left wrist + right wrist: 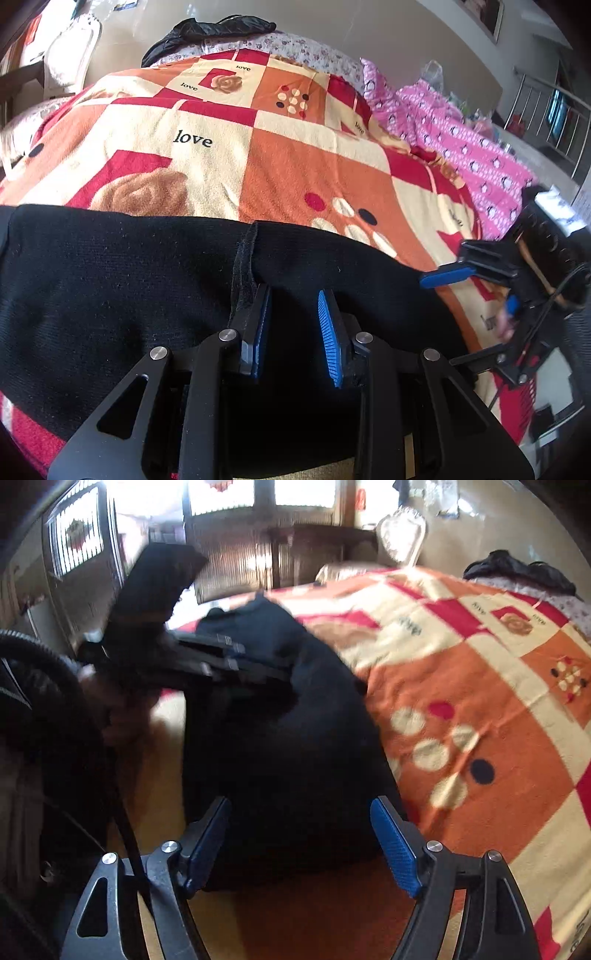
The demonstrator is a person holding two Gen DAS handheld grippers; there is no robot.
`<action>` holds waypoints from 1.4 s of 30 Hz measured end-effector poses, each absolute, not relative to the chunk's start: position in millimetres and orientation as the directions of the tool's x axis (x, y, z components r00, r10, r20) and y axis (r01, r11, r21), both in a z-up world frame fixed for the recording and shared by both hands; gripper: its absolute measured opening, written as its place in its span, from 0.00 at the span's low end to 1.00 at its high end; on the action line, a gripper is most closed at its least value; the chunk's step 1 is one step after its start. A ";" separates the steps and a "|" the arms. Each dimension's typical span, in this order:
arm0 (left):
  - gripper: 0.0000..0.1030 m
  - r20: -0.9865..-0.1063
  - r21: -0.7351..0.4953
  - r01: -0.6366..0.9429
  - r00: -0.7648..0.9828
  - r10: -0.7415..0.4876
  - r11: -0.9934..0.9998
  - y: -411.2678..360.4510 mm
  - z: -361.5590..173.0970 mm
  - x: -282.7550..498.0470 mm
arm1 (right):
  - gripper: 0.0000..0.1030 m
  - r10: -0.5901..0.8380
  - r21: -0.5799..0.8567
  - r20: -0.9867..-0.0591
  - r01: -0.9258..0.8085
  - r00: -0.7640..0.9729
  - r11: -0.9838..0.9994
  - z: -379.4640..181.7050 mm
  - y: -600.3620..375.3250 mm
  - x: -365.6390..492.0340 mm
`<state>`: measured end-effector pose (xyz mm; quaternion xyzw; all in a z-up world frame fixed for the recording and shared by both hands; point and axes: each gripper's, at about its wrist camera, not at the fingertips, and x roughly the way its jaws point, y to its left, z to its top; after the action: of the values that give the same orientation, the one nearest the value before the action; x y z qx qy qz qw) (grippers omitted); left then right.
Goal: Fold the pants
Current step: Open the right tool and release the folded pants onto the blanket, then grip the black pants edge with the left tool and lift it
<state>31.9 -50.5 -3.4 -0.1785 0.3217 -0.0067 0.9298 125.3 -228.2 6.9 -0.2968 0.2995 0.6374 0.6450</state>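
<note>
Pants [147, 295], black knit, lie folded across the near edge of my patterned blanket [295, 166]. My left gripper [293, 310] hovers parted above them; right gripper [299, 823] gapes wide, holding nothing, with bare blanket beyond.

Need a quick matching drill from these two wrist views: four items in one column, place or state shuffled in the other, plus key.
Items:
1. black pants
2. left tongs
3. pink penguin-print fabric
4. right tongs

Place or state:
A. bunched at the right side of the bed, beyond the blanket
B. open, over the near end of the pants
C. spread across the near edge of the patterned blanket
D. fingers apart over the middle of the pants, beside a raised fold

Pairs: 1-C, 2-D, 3-A, 4-B
</note>
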 end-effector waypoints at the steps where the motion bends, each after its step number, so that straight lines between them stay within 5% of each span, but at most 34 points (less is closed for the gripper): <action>1: 0.16 -0.589 -0.361 -0.112 0.797 -0.133 0.926 -44.9 -4.7 31.1 | 0.78 0.647 0.021 -0.762 -1.000 -0.005 0.017 4.8 -228.4 129.4; 8: 0.07 -0.605 -0.404 -0.133 0.781 -0.155 0.905 -35.0 1.6 33.2 | 0.98 0.605 0.135 -0.793 -0.990 -0.077 0.050 -8.8 -216.2 148.1; 13: 0.08 -0.553 -0.383 -0.152 0.828 -0.094 0.911 -32.8 45.6 21.9 | 0.97 0.629 0.081 -0.777 -0.995 -0.028 0.056 -5.2 -220.3 138.1; 17: 0.14 -0.510 -0.443 0.001 0.822 -0.253 0.896 -52.1 75.9 41.3 | 0.97 0.644 0.028 -0.765 -0.998 0.020 0.065 -1.3 -224.3 130.3; 19: 0.15 -0.540 -0.443 0.039 0.786 -0.302 0.896 -64.2 71.0 60.0 | 0.97 0.648 0.010 -0.761 -0.998 0.038 0.069 0.3 -225.8 128.0; 23: 0.16 -0.732 -0.388 -0.137 0.646 -0.214 0.911 -55.0 17.6 94.1 | 0.94 0.671 -0.024 -0.737 -0.996 0.079 0.091 7.3 -233.3 123.9; 30: 0.17 -0.679 -0.444 -0.091 0.683 -0.269 0.892 -43.4 10.8 82.3 | 0.86 0.755 -0.020 -0.649 -0.994 0.093 0.105 61.2 -238.0 110.6; 36: 0.16 -0.650 -0.451 -0.083 0.713 -0.263 0.889 -42.1 4.9 73.3 | 0.87 0.589 0.089 -0.808 -0.986 0.011 0.140 11.7 -189.1 116.3; 42: 0.02 -0.652 -0.498 -0.123 0.706 -0.277 0.858 -18.7 1.4 75.4 | 0.98 0.586 0.022 -0.806 -0.987 0.078 0.161 6.4 -178.9 107.4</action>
<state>75.4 -18.7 1.4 -0.2625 0.3809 -0.0434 0.8855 107.4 -178.9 6.4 -0.2855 0.3507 0.5815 0.6763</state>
